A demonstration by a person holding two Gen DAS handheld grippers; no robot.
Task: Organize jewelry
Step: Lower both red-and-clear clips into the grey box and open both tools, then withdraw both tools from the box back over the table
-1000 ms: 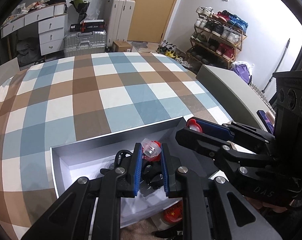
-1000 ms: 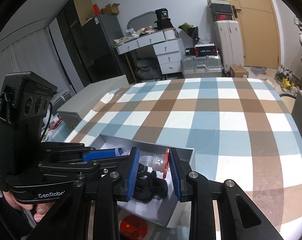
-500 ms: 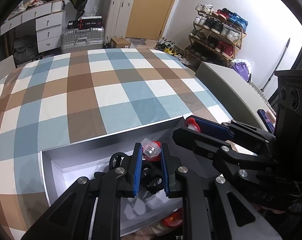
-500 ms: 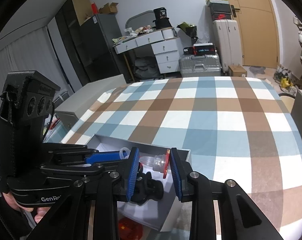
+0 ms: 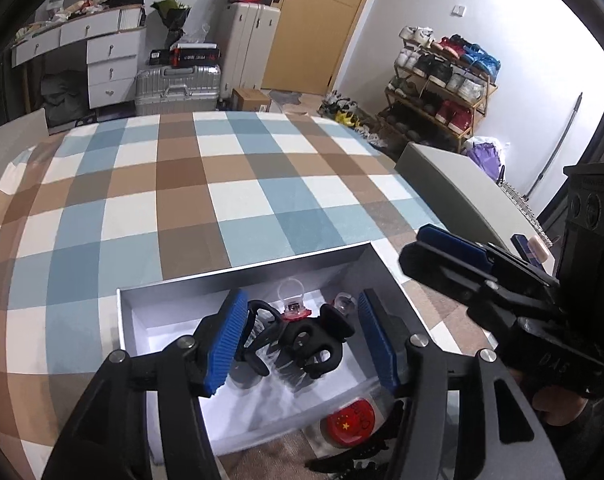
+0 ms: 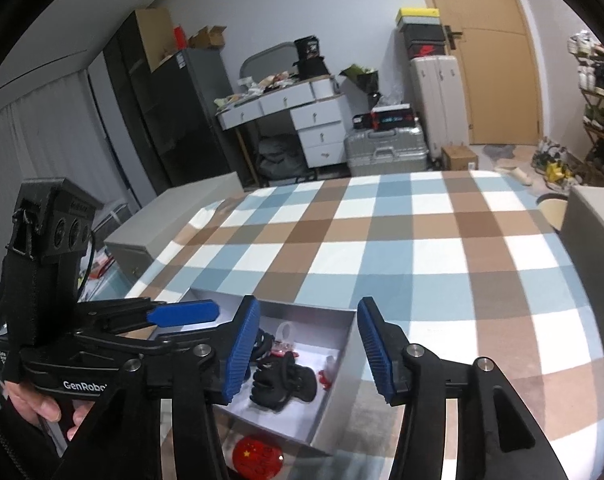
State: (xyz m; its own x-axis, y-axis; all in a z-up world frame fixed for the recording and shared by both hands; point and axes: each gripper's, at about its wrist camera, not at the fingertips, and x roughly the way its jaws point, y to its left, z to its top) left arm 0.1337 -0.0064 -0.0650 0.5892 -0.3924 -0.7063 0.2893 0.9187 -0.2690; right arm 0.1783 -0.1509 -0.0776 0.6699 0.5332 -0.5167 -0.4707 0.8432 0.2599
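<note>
Checked bedspread [image 5: 149,208] bare beyond box [image 5: 241,274] rim.

There are two tongs, the left tongs [image 5: 302,334] and the right tongs [image 6: 308,350]. There is one white box [image 5: 173,300]. In it lie two clear rings, one ring [image 5: 293,300] with a red base and another ring [image 5: 344,303] beside it. There is one black clip [image 5: 310,340]. One red round tin [image 5: 348,422] sits near the box.

The open grey box [image 5: 257,268] leaves room at its white left side; black clips [image 5: 302,344] crowd the middle (clear rings [image 5: 291,298] behind). Beyond, the checked bed [image 5: 181,192] lies bare. The right claw [image 5: 442,248] flanks the box's right wall.
</note>
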